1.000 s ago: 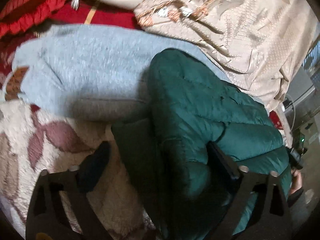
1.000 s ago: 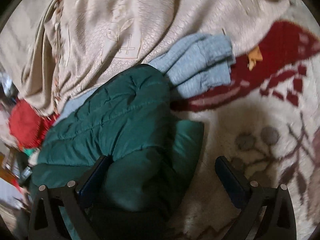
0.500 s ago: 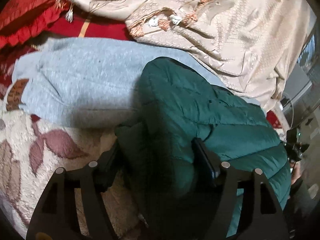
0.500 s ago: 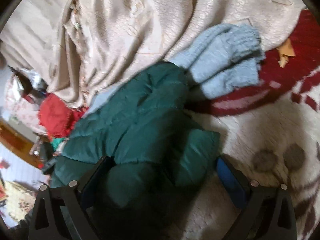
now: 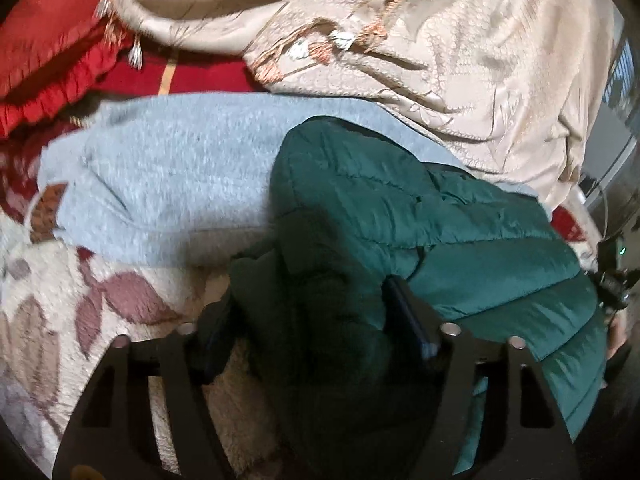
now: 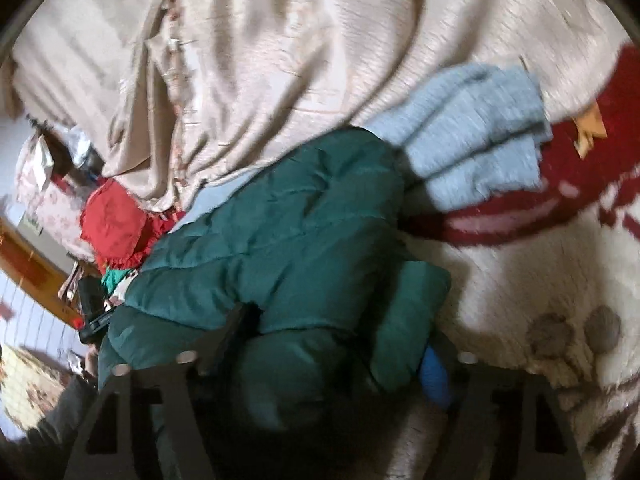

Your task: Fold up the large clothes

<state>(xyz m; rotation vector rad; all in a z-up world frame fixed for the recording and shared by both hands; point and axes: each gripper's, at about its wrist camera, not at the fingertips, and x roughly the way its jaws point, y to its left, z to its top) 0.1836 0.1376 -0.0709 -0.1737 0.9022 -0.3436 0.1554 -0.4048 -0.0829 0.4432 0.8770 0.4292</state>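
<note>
A dark green quilted puffer jacket [image 5: 420, 224] lies bunched on a cream floral blanket [image 5: 60, 320]. My left gripper [image 5: 308, 320] is shut on a thick fold of the jacket at its near end. In the right wrist view the same jacket [image 6: 280, 240] fills the middle, and my right gripper [image 6: 332, 340] is shut on another fold of it, the blue pad [image 6: 434, 372] pressed against the fabric. A light blue-grey knitted sweater [image 5: 168, 184] lies folded behind the jacket and also shows in the right wrist view [image 6: 476, 140].
A beige embroidered cloth [image 5: 400, 40] is heaped at the back, also in the right wrist view [image 6: 260, 60]. A red frilled cushion [image 5: 48, 64] lies at the far left. The blanket turns red [image 6: 592, 184] at the right. Room clutter and a wooden edge [image 6: 36, 272] lie past the bed.
Both grippers have closed from wide open onto folds of the green jacket. The right view has shifted, bringing more of the room's left side in.
</note>
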